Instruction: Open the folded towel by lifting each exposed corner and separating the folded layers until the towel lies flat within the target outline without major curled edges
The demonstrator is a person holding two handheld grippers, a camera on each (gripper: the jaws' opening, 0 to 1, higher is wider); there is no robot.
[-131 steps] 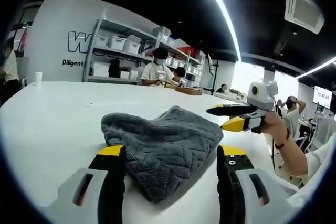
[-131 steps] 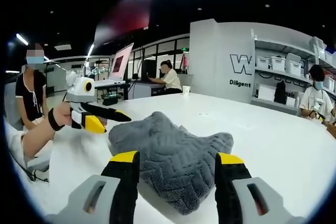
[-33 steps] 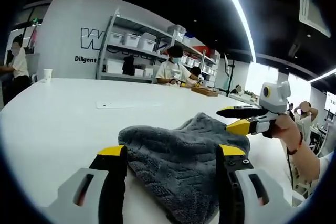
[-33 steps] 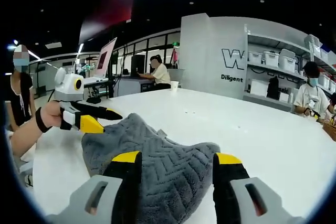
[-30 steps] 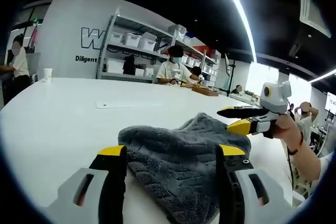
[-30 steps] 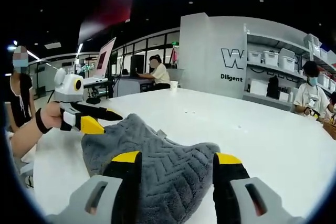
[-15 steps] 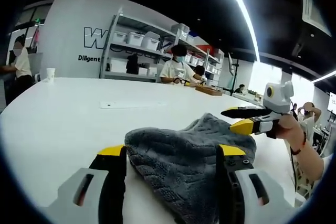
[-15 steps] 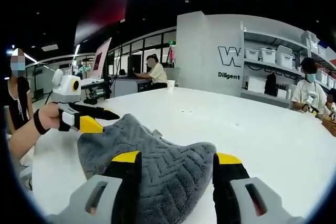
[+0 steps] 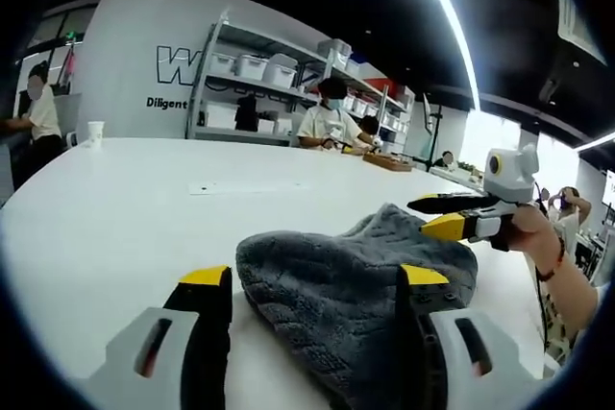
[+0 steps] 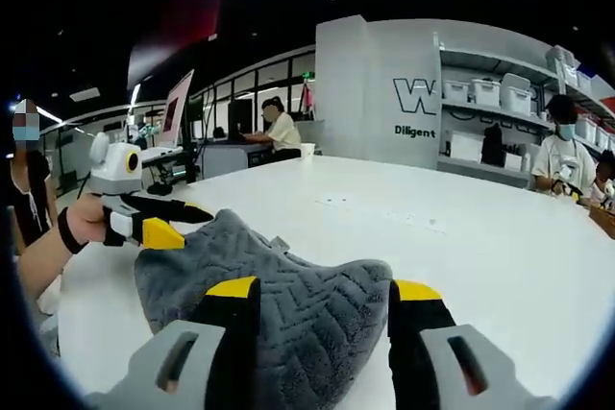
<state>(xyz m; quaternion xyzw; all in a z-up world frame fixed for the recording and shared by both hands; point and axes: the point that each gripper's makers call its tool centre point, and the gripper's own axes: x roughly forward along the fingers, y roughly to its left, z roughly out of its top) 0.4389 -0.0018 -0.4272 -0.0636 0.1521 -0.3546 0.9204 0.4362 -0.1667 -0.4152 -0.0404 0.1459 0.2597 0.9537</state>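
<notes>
A grey towel [image 9: 356, 276], bunched on the white counter [image 9: 125, 208], is straddled by the parted left gripper [image 9: 315, 280] and right gripper [image 10: 322, 293]; its near edge is cut off by them.

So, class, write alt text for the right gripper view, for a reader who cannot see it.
A folded grey towel lies bunched on a white table, between the open jaws of the right gripper in the foreground. At left, the left gripper, held in a hand, reaches to the towel's edge with its jaws apart. Shelves and seated people fill the background.
</notes>
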